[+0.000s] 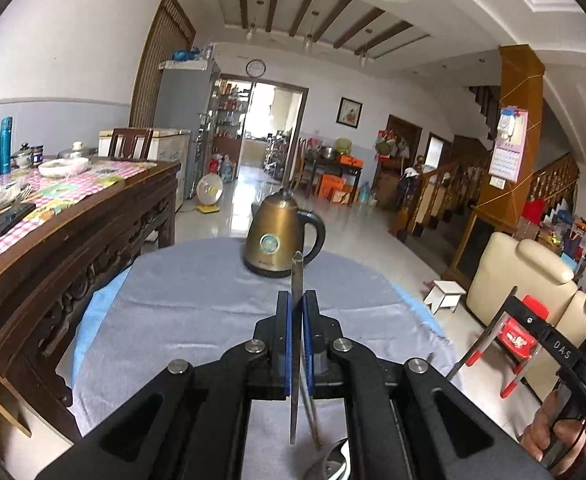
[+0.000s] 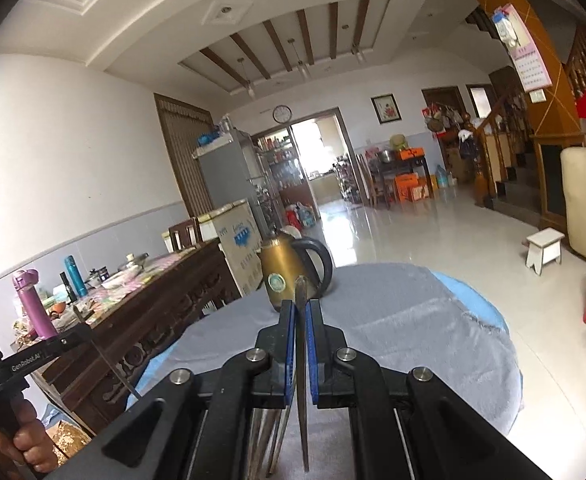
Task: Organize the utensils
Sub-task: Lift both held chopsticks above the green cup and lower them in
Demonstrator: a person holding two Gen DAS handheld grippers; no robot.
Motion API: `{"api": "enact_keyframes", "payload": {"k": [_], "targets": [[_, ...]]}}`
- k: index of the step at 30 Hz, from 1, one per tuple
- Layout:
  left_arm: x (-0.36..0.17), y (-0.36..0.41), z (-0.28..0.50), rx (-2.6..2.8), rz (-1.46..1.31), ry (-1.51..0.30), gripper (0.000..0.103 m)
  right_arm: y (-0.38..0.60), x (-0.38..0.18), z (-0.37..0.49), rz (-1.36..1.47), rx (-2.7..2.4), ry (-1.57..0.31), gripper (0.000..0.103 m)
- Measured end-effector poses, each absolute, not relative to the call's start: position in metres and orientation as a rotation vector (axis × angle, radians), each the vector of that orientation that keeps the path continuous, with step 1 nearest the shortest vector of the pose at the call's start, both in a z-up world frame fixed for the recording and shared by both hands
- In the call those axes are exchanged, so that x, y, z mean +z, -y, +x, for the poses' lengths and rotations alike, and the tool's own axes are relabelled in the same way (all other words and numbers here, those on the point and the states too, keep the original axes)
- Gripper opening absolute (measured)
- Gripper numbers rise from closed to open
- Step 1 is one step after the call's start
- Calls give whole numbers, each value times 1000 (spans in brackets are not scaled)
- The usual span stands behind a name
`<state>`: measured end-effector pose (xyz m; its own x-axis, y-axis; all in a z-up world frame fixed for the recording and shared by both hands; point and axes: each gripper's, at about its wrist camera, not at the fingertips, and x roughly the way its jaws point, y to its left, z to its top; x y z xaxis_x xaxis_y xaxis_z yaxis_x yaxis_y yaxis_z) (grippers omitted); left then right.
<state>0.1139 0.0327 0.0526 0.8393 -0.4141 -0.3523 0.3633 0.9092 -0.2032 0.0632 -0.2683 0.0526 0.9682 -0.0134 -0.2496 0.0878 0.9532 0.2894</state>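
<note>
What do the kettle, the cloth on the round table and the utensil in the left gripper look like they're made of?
Kettle: seemingly metal with a brushed gold-bronze finish and soft sheen; its handle looks like glossy black plastic. Cloth: grey woven fabric, matte, with creases. Utensil, clamped in the left gripper: thin, flat and silvery grey, likely steel, though only its edge shows.

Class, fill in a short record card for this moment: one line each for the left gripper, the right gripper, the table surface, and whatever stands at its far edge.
Left gripper: shut on a thin metal utensil, held edge-on, pointing up and away.
Right gripper: shut on a second thin metal utensil, same pose.
Table surface: grey cloth over a blue cover.
Far edge: gold electric kettle, upright, black handle to the right.
More utensils: below both grippers, blurred.
</note>
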Motion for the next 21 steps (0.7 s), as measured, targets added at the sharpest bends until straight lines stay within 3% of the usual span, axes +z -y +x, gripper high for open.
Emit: {"api": "enact_keyframes", "payload": {"k": [21], "targets": [[85, -36, 73, -493, -167, -343, 5, 243, 96, 14, 228, 5, -151, 7]]}}
